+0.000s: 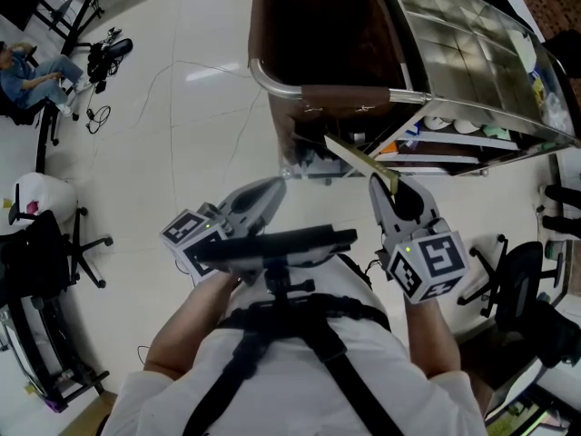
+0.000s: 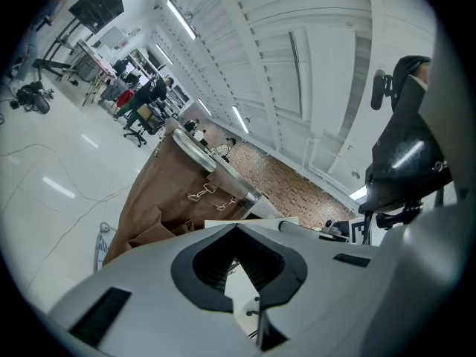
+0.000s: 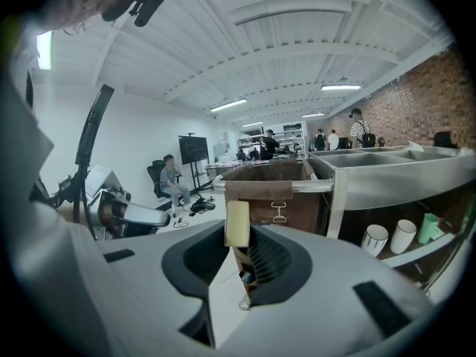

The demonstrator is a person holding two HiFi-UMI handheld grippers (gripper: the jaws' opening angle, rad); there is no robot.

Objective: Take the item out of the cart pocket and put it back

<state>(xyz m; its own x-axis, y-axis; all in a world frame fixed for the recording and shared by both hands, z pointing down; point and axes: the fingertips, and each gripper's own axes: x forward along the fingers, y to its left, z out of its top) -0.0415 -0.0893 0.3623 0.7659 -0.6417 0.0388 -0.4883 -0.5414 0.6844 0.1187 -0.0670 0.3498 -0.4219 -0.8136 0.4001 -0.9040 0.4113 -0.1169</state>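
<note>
Right gripper [image 1: 388, 193] is clamping its jaws on a pale flat strip [image 1: 357, 158], holding it in the air just on the near side of the cart's [image 1: 472, 53] brown pocket [image 1: 318, 34]. Left gripper [image 1: 270, 189] is hovering alongside, jaws together, gripping nothing.

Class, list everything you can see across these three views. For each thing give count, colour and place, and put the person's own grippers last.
cart: one, steel, ahead of the person
bag: one, brown, hung on the cart's near end
white cups: two, on the cart's lower shelf
green cup: one, beside the white cups
flat strip: one, pale yellow, pointing towards the cart
office chairs: at least two, black, floor left and right
seated person: one, far left
left gripper: one, grey, jaws shut, empty
right gripper: one, grey, jaws shut on the flat strip
</note>
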